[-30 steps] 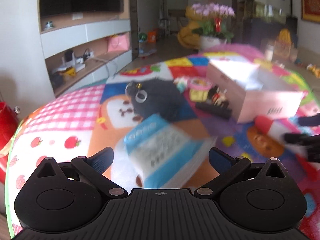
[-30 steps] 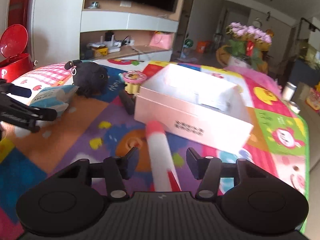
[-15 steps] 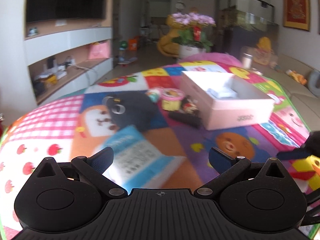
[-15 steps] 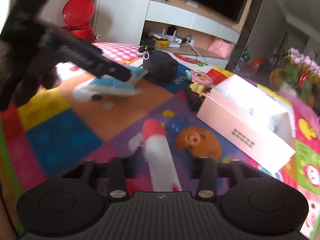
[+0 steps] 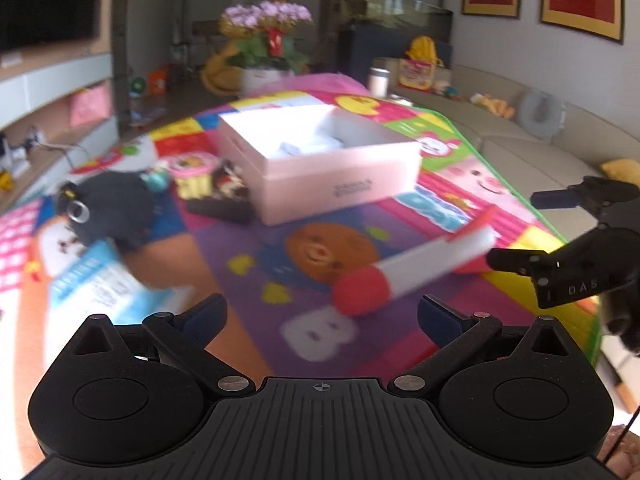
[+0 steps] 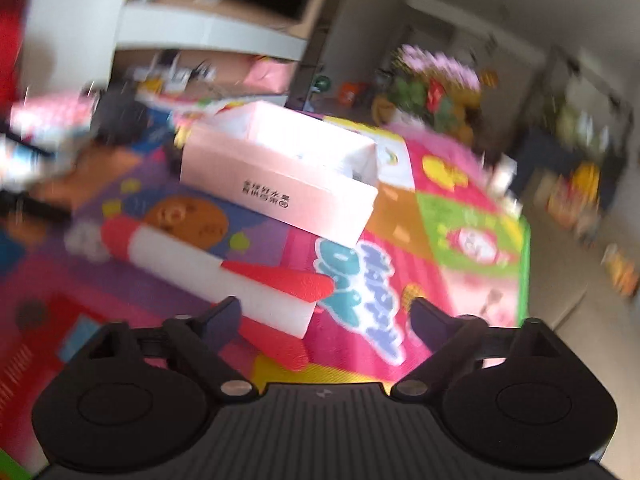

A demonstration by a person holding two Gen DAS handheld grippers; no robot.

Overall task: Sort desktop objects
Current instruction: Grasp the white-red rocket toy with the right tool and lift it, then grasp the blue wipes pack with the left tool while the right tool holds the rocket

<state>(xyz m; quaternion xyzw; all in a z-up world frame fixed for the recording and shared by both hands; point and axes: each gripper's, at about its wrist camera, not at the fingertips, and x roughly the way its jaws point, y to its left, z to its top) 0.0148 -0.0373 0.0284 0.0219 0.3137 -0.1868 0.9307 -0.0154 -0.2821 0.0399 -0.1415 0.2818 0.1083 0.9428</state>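
Note:
A red and white foam rocket (image 5: 416, 266) lies on the colourful play mat (image 5: 248, 264); it also shows in the right wrist view (image 6: 208, 268), just left of my open right gripper (image 6: 324, 314). The right gripper shows at the right edge of the left wrist view (image 5: 520, 232). My left gripper (image 5: 320, 314) is open and empty above the mat. An open pink box (image 5: 320, 164) stands behind the rocket; it also shows in the right wrist view (image 6: 280, 176). A blue and white packet (image 5: 100, 288) and a black plush toy (image 5: 108, 212) lie at the left.
A pink and yellow toy (image 5: 192, 176) and a dark object (image 5: 224, 200) lie left of the box. A grey sofa (image 5: 552, 152) runs along the mat's right edge. A flower pot (image 5: 264, 52) stands beyond the mat. The right wrist view is blurred.
Both views swung right. My right gripper opened and the rocket now lies on the mat to its left. My left gripper moved right, away from the blue packet.

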